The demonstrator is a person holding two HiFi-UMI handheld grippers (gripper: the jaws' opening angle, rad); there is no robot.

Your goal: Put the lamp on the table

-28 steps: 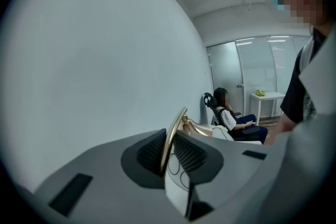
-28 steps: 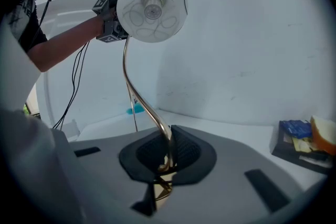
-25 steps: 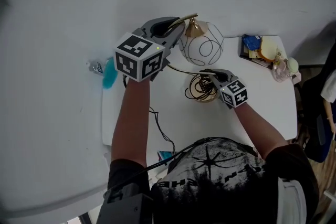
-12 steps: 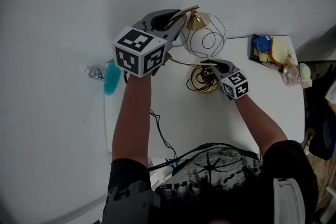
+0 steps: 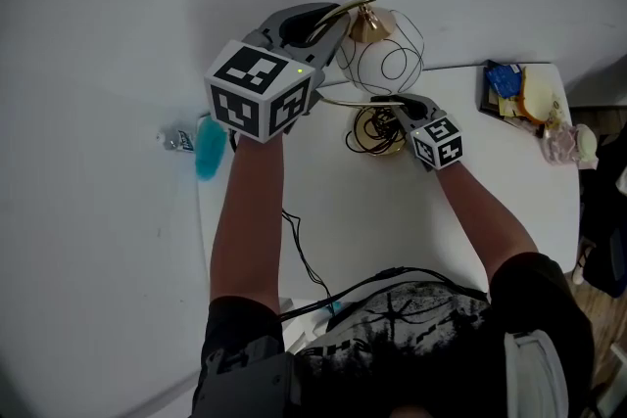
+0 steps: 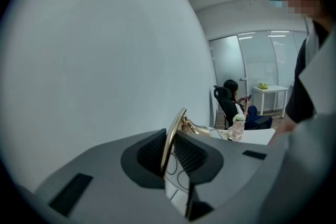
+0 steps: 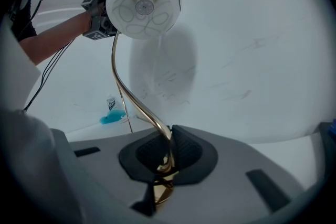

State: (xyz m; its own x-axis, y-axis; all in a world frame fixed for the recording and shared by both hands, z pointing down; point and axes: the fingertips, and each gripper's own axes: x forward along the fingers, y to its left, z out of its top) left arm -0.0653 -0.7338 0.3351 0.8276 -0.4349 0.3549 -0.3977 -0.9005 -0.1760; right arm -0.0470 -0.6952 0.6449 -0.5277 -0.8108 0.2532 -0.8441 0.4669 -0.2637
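A: Since a second ago the lamp and both grippers have shifted toward the table's far edge.
B: Grips?
A: Left gripper is clamped on the gold stem near the shade. Right gripper is pinched tight low on it, by the base. Two holds probably steady the top-heavy shade. Lamp's over the table, can't tell if it's touching down.

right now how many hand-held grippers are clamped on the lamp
2. The left hand-held gripper is shut on the gold stem of the lamp, high up near the shade; the right hand-held gripper is shut on the stem low down.
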